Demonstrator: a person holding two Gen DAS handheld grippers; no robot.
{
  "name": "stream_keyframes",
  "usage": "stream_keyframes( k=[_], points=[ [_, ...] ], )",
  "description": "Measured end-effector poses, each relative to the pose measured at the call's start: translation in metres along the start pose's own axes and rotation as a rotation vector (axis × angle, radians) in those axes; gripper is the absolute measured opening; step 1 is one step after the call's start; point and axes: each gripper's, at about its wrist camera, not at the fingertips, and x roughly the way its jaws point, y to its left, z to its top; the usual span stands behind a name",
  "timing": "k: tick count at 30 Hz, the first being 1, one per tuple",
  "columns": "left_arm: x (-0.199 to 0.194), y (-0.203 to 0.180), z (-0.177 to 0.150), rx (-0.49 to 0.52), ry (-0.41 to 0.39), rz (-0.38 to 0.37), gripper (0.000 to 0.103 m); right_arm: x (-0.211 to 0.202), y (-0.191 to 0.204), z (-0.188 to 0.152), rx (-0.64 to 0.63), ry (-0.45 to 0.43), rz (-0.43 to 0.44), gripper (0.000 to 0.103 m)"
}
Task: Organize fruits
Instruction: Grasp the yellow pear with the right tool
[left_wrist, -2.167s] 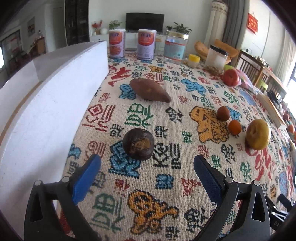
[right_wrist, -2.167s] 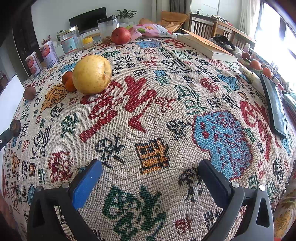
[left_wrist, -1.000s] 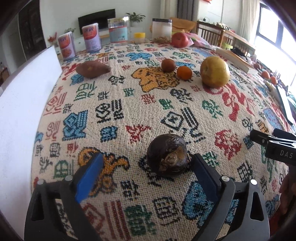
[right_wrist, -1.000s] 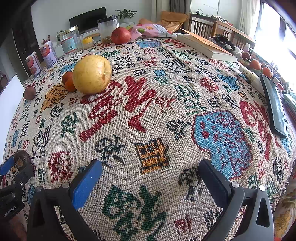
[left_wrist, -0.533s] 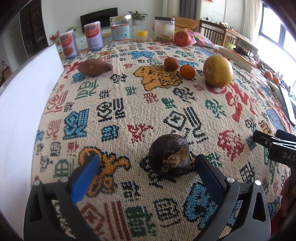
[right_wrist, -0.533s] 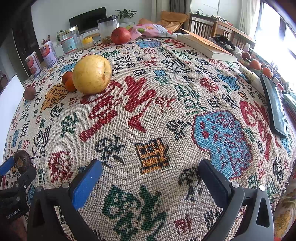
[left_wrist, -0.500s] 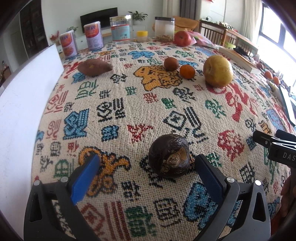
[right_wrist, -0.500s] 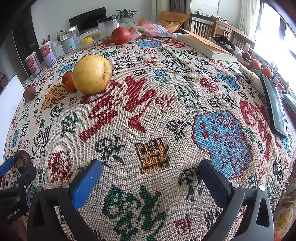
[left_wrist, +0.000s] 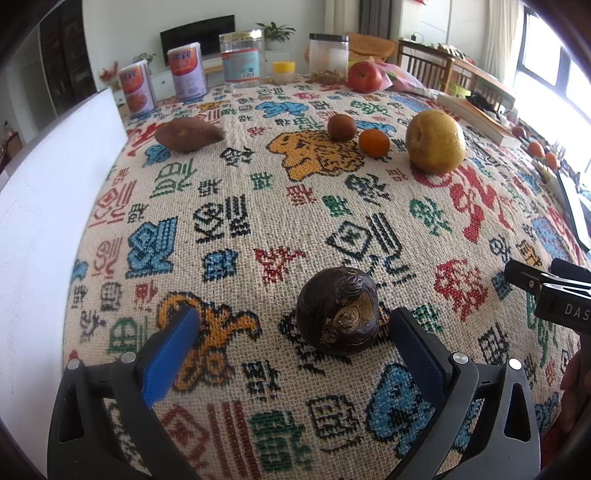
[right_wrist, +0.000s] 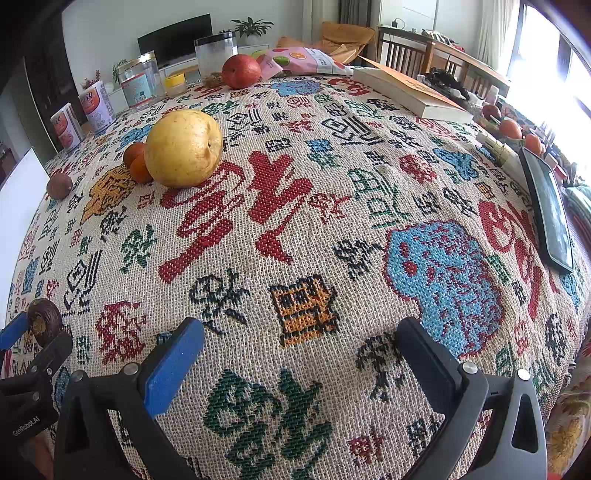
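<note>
Left gripper jaws stand apart, straddling the dark wrinkled round fruit on the near woven cloth, apparently for grasping; right gripper gapes, idle.

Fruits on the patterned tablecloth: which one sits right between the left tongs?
The dark brown wrinkled round fruit, close beside the right-hand finger of the open left tongs. The big yellow pear lies much farther off.
</note>
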Motion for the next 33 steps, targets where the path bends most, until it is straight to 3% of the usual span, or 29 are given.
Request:
stream_keyframes(
  k=[18,23,26,30,33],
  points=[
    [0.0,0.0,0.0,0.0,0.0,0.0,0.102,0.0,-0.001,0.0,0.006,-0.002,0.008,0.103],
    [0.0,0.0,0.0,0.0,0.0,0.0,0.102,-0.013,0.001,0.005,0.013,-0.053,0.152,0.103],
    [0.0,0.0,0.0,0.0,0.0,0.0,0.102,-0.024,0.019,0.019,-0.052,-0.114,0.183,0.103],
    [0.0,0.0,0.0,0.0,0.0,-0.001,0.102,-0.03,0.055,0.057,-0.13,-0.134,0.234,0.101],
    [0.0,0.0,0.0,0.0,0.0,0.0,0.102,-0.02,0.083,0.088,-0.174,-0.119,0.201,0.101]
  ],
)
